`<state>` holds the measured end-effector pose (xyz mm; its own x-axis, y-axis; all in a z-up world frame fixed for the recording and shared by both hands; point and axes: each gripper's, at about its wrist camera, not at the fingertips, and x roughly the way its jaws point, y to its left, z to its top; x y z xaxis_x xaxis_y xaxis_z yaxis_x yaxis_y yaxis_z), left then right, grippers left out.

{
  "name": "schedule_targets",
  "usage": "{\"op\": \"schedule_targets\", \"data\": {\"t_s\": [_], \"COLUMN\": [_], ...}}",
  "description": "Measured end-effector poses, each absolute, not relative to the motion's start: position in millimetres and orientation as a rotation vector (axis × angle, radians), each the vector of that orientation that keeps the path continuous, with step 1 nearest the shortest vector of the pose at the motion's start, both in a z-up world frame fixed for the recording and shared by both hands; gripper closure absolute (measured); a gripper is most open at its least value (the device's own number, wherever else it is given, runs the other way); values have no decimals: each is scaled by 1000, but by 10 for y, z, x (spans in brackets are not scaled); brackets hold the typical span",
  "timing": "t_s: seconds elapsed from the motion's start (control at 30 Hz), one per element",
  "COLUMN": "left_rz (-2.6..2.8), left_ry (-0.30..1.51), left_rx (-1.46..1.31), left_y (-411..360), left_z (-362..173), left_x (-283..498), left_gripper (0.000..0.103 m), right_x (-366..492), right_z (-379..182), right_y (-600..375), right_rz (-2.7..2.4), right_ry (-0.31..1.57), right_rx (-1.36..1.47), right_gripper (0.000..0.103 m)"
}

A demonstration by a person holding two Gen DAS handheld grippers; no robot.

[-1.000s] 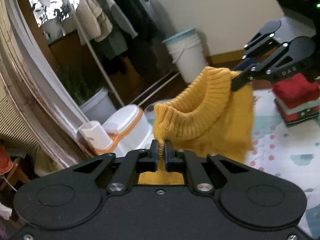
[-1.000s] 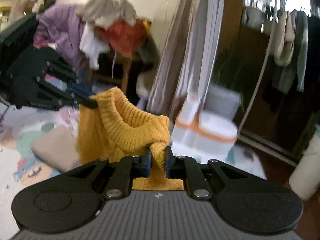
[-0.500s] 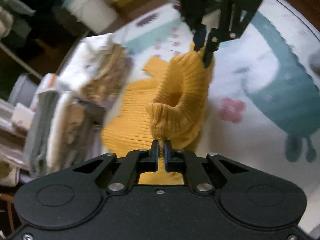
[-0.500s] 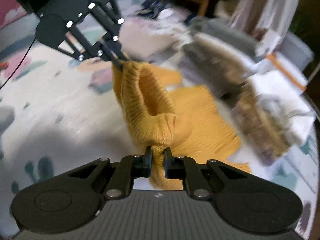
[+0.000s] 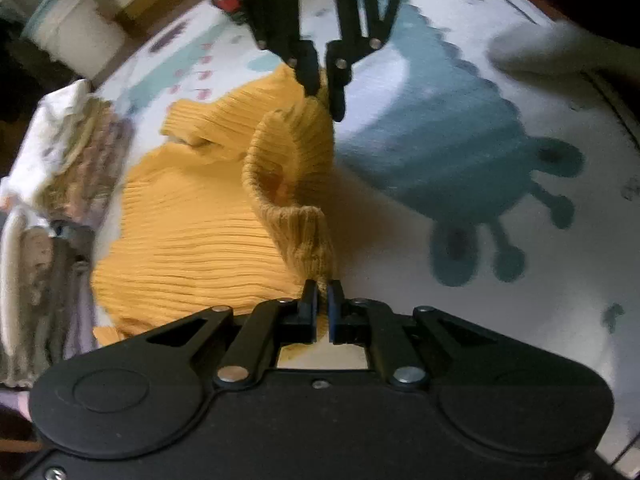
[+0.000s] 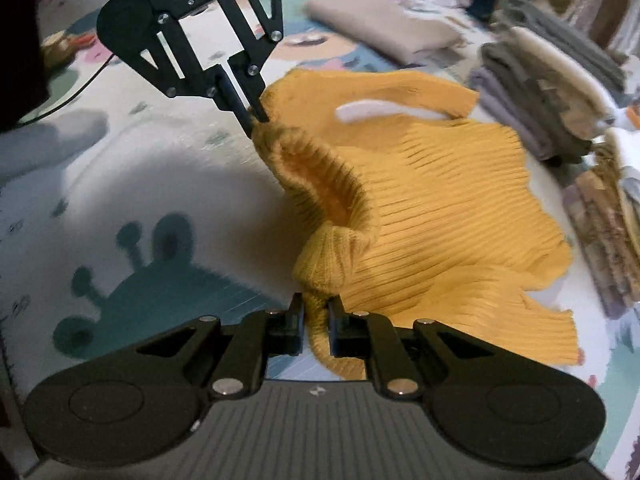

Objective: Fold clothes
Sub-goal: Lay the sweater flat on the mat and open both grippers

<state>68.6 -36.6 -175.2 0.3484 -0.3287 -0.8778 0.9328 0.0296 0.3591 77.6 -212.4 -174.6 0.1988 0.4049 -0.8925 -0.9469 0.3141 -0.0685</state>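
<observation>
I am pinching one mustard ribbed sweater (image 5: pixel 192 232) with two claws: my left claw (image 5: pixel 323 286) is clamping one side of its collar, my right claw (image 6: pixel 316 304) the other. Its body is lying on the patterned play mat (image 5: pixel 460 160), beside one stack of folded clothes (image 6: pixel 560 92).

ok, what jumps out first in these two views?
The mustard-yellow sweater, its body spread on the printed play mat. Its ribbed collar is pinched at opposite sides by the left hand-held gripper and the right hand-held gripper. Stacks of folded clothes sit just beyond it.
</observation>
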Motion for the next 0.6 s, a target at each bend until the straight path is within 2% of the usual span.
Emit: {"op": "schedule_targets", "data": {"t_s": [0.07,0.1,0.13,0.17,0.23,0.53,0.6], "left_rz": [-1145,-1184,-1214,-1243,-1299,-1126,-1037], "left_ry": [747,799,830,858,912,1069,1086], "left_rx": [1145,1129,1119,1110,1091,753,626], "left_y": [-378,-373,-357,-338,-301,49,158], "left_z": [-1819,-1835,-1828,-1817,-1796,-1507,-1433], "left_x": [581,549,529,511,475,1084,1300], "left_gripper": [99,97,92,82,75,75,74], "right_x": [681,633,596,555,462,752,879], "right_z": [-1810,-1842,-1874,-1888,-1891,-1548,-1481], "right_y": [-2098,-2085,-2060,-2031,-1978,-2001,-2041], "right_rz": [1109,1126,1159,1202,1289,1264,1224], "right_ry": [937,950,988,1026,1079,1072,1047], "right_rx": [-754,-763,-761,-759,-765,-522,-477], "right_gripper": [88,85,83,77,76,74,68]}}
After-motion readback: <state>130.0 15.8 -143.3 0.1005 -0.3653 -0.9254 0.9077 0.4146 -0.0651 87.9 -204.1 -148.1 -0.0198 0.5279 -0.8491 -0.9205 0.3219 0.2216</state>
